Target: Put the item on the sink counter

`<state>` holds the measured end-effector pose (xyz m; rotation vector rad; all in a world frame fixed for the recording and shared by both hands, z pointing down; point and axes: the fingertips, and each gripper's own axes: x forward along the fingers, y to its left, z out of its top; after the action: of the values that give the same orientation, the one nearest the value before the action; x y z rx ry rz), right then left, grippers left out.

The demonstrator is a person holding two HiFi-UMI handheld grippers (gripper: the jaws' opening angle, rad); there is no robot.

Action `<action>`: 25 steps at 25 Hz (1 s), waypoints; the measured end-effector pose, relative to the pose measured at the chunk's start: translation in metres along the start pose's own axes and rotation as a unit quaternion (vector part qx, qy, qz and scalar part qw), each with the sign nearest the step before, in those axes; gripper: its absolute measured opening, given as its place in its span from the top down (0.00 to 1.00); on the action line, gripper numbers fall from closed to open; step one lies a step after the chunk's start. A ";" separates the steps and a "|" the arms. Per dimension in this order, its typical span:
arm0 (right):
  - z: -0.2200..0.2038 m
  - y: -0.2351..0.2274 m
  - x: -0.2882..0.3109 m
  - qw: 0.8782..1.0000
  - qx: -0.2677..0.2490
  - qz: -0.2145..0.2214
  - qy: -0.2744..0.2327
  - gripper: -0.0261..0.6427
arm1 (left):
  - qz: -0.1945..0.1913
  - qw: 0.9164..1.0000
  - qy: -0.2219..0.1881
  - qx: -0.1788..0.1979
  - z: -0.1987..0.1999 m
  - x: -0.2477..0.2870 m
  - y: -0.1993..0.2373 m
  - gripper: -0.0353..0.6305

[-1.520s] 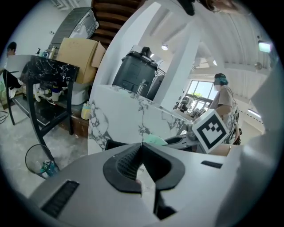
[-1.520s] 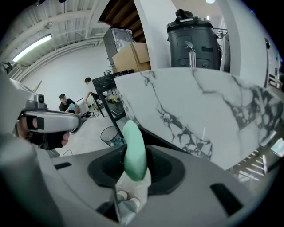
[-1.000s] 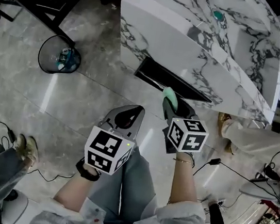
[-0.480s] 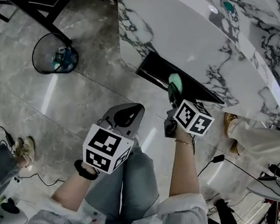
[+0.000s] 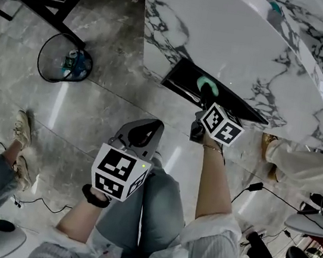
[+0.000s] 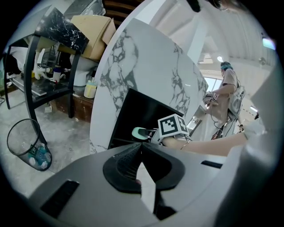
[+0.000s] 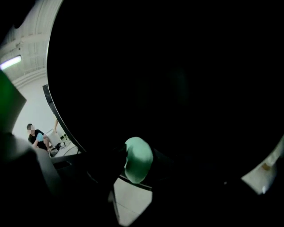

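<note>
- Head view: the right gripper point(image 5: 205, 94) clamps a green item point(image 5: 207, 85) at its 12 o'clock tip, inside the dark opening point(image 5: 184, 78) of the marble sink cabinet point(image 5: 223, 38). The left gripper point(image 5: 148, 126) hangs at its 7 o'clock.
- Left gripper view: jaws together, nothing between them; the item sits at 12 o'clock.
- Right gripper view: the jaws have just been opening slightly, with the item held between them.

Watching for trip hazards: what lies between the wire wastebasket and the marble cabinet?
Nothing; the head view shows bare grey floor between the wire wastebasket and the marble cabinet.
</note>
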<state>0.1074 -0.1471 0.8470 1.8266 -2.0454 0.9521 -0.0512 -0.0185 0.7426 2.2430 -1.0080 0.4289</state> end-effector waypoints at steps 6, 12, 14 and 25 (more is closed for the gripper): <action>0.007 -0.013 -0.012 0.995 -0.084 -0.046 -0.007 0.67 | -0.006 1.000 0.002 0.003 0.003 -0.003 -0.009 0.92; 0.003 0.000 -0.030 0.995 -0.094 -0.039 0.019 0.67 | -0.004 1.000 0.006 -0.005 0.016 -0.018 -0.022 0.92; 0.004 0.010 -0.040 0.995 -0.093 -0.033 0.027 0.67 | -0.002 1.000 0.010 -0.009 0.024 -0.028 -0.029 0.92; 0.048 0.083 -0.131 0.997 -0.049 0.019 0.061 0.67 | 0.004 1.000 0.020 -0.006 0.108 -0.098 -0.079 0.92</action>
<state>0.0648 -0.0711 0.7093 1.6445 -2.0215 0.9313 -0.0512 0.0030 0.5780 2.2118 -0.9958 0.4682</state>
